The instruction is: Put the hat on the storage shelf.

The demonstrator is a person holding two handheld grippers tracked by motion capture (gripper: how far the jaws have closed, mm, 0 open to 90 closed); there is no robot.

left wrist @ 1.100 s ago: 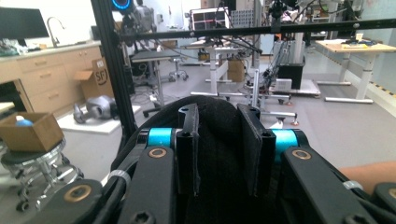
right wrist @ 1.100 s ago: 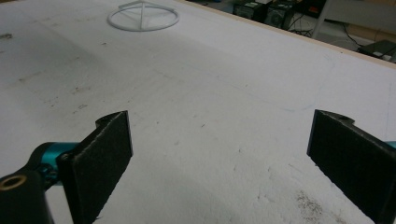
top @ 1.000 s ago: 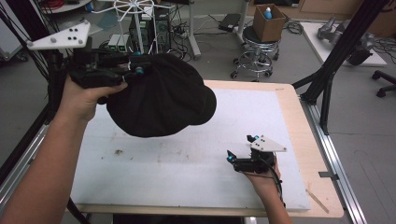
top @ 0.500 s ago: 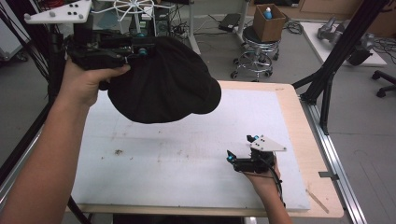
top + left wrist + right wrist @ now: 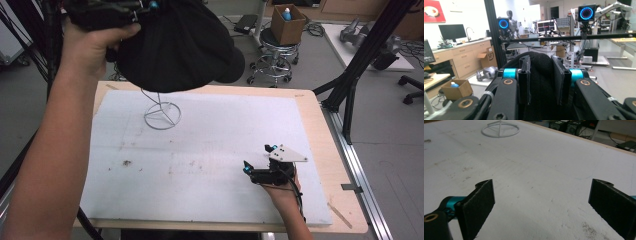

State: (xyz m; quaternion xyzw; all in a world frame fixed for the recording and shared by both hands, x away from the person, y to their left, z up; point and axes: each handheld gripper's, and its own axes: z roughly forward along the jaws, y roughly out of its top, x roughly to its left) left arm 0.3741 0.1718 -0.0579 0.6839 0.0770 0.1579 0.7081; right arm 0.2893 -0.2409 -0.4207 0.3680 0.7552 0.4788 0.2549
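Left tongs clamping black cap, right tongs wide, empty, white mat, workshop.

High view steeply over the white board; right gripper view low along it, both catching the wire stand.

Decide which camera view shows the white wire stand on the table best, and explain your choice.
The high view: the wire stand shows its round base and thin stem rising under the black cap. The right gripper view catches just its base ring, far off. The left gripper view looks at cap fabric between its claw's jaws.
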